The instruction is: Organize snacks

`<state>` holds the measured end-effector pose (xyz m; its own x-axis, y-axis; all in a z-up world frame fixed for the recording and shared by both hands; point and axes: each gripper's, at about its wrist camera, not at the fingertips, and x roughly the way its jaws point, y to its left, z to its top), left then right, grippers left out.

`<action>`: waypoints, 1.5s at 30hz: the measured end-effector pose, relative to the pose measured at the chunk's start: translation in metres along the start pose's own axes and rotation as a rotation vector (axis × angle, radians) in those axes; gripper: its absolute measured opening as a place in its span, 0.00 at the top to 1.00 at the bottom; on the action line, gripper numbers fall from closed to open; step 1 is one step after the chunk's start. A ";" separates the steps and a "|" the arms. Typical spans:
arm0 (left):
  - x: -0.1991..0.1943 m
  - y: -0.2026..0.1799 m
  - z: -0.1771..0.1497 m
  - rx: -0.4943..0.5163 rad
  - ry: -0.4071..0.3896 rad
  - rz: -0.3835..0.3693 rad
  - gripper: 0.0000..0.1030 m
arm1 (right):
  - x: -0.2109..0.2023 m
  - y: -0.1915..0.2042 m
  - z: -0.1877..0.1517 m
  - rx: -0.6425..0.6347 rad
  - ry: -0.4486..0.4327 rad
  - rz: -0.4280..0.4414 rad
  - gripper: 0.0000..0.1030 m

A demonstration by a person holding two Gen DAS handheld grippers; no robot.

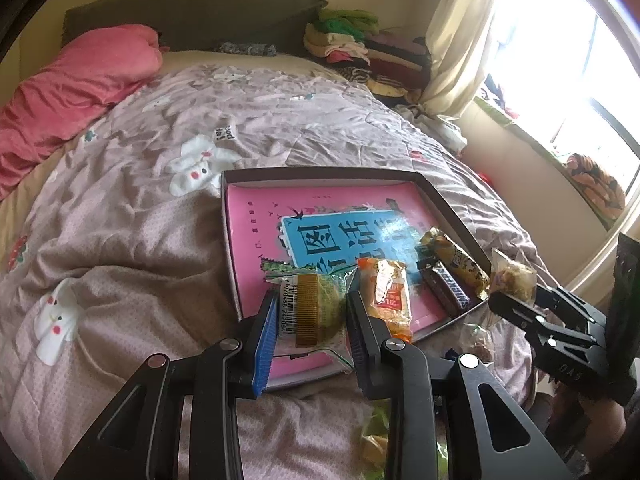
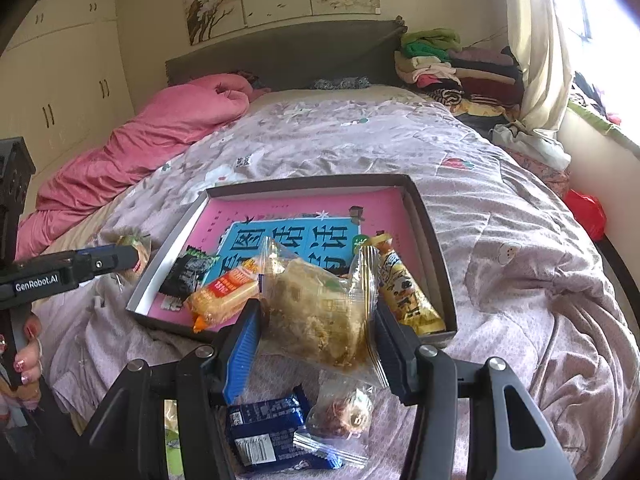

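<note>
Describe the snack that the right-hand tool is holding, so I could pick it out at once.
On the bed lies a shallow box with a pink and blue bottom. Just in front of its near edge, the right gripper holds up a clear packet. Unlike the orange packet and the yellow packet in the box, its wrapper is see-through, showing a crumbly brown pastry.

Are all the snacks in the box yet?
Not yet. The orange pack, yellow pack and dark bar already lie in the box. The left gripper holds a cake, and the right gripper holds a crumbly bag. A blue packet and a small clear bag wait on the bed.
</note>
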<state>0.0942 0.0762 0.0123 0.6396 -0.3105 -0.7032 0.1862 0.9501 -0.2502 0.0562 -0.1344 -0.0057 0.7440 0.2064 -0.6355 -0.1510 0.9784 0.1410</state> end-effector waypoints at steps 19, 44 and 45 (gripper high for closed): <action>0.015 0.001 -0.001 -0.004 0.015 0.008 0.67 | 0.002 -0.006 0.018 0.037 -0.037 0.013 0.47; 0.049 0.001 -0.007 0.013 0.082 0.020 0.67 | 0.023 -0.009 0.027 0.068 -0.029 0.021 0.47; 0.050 0.000 -0.008 0.015 0.084 0.019 0.67 | 0.025 -0.008 0.027 0.068 -0.027 0.021 0.47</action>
<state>0.1203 0.0603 -0.0275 0.5784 -0.2933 -0.7612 0.1865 0.9559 -0.2267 0.0939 -0.1375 -0.0019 0.7589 0.2256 -0.6109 -0.1227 0.9708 0.2062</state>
